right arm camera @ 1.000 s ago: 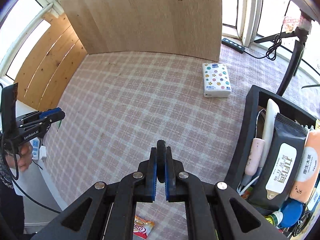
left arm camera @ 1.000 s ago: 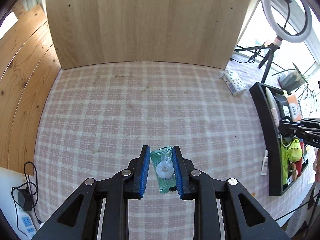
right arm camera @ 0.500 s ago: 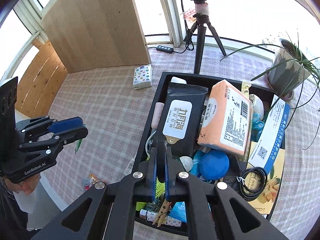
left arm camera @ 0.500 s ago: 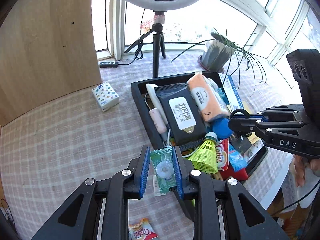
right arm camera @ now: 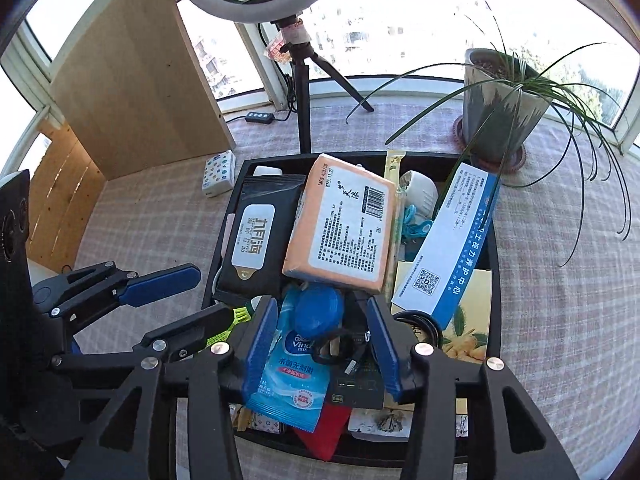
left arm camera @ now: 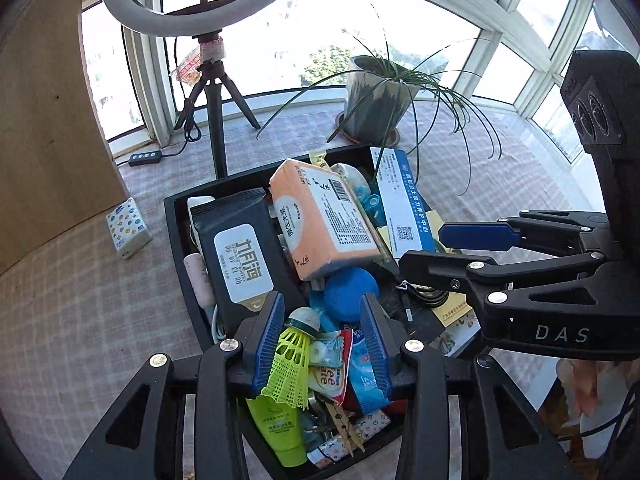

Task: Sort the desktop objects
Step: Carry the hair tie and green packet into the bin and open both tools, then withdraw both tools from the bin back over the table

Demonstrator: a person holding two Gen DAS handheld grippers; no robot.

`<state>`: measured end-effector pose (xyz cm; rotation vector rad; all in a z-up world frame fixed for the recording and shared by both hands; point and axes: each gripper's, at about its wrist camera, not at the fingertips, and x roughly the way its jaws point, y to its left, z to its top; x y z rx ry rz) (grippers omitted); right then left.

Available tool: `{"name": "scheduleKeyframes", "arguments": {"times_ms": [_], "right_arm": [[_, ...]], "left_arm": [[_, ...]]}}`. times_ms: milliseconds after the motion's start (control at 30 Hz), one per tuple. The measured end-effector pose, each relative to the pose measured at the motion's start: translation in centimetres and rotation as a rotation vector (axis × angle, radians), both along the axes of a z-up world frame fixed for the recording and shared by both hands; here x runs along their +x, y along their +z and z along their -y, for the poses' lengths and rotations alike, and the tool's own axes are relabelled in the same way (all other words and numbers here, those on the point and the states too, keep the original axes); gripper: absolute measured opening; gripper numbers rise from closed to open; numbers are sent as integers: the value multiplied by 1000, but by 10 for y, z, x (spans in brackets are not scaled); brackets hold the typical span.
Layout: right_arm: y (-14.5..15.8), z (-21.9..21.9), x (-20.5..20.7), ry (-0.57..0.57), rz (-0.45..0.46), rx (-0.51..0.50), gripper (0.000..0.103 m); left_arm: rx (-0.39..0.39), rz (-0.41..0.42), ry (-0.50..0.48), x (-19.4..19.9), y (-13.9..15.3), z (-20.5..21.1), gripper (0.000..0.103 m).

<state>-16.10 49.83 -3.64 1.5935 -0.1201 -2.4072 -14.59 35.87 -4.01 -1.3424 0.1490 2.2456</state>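
Black tray (left arm camera: 176, 232) brims with clutter; I hold my left tool (left arm camera: 322, 344) and right tool (right arm camera: 322, 344) wide apart above it.

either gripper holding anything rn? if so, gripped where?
Nothing held. Left gripper and right gripper both have jaws spread open above the black tray, touching none of the items in it.

Strong daylight enters through the windows (left arm camera: 280, 52), which are overexposed to nearly pure white. The black tray (right arm camera: 240, 184) contents are sharp and well lit. Fisheye distortion bends the edges and the corners are dark; the ring light (left arm camera: 200, 20) seems unlit.
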Motion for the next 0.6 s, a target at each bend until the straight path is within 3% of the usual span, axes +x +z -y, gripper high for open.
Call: {"name": "scheduleKeyframes", "arguments": {"times_ms": [133,267,433,600], "right_arm": [[2,-6,5,-10,3,-27,45],[13,-5,12,-2,-13,-59,45],[29,20,29,86,-54,-83,45],[26,66,45,196,-56,-89,45]], "left_arm": [[-30,-10,24,4,2,21,43],[-81,-64,67,7,24,74,43],[-127,-76,209,21,37,162,43],[-161,-83,363,62,34,235,43]]}}
